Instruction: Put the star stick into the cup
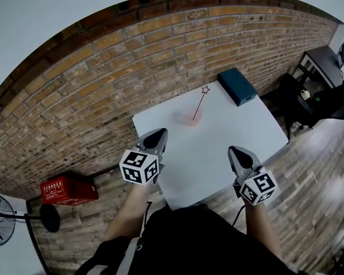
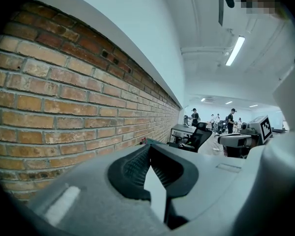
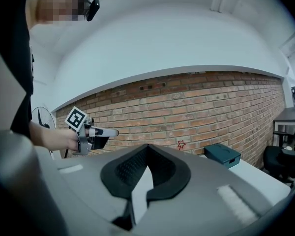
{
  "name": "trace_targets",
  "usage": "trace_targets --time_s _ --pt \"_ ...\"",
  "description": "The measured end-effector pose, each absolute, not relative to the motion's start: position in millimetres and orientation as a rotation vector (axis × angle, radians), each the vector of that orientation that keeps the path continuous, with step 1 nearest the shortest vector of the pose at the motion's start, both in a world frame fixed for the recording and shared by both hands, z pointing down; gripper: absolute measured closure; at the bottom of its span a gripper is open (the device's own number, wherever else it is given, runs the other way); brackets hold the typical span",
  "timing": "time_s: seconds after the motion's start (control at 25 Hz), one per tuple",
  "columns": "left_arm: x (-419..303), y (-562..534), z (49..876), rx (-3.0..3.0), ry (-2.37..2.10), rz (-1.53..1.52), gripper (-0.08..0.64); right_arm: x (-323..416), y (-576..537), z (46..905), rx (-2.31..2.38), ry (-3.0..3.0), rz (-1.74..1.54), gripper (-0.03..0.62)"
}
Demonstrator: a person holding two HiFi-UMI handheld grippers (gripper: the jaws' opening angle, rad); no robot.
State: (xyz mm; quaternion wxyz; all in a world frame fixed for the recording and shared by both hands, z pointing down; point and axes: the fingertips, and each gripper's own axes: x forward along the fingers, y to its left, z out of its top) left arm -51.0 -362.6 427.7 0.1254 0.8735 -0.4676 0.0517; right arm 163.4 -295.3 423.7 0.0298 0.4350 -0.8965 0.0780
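Well ahead of the left gripper (image 1: 156, 135) and right gripper (image 1: 238, 153), both empty with jaws pressed together, the star stick (image 1: 199, 103) leans in the cup (image 1: 193, 119)

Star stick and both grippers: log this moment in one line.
star stick: leaning in cup | left gripper: shut, empty | right gripper: shut, empty

White worktop (image 1: 218, 153) close by the brick wall (image 1: 103, 79), teal box (image 1: 237, 86) sitting on its far right corner. Down on the floor at left, a red box (image 1: 67, 189), black fan (image 1: 0, 225) nearer. Dark chair (image 1: 295, 105) off right.
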Motion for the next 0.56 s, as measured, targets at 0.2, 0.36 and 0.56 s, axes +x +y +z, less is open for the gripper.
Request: trace_targets --time_s 0.2,0.36,0.56 --pt "-52.6 -363.0 432.0 2.539 -1.354 0.158 0.554 161.0 -294.3 426.8 1.348 -2.763 0.275 0.595" --pt "-53.7 -364.7 434.4 2.542 -1.340 0.159 0.554 159.1 -294.7 427.9 1.355 -2.757 0.287 0.595" --pt "-58.0 -365.3 436.2 2.547 -1.332 0.164 0.554 153.5 -293.9 425.3 1.364 -2.756 0.291 0.594"
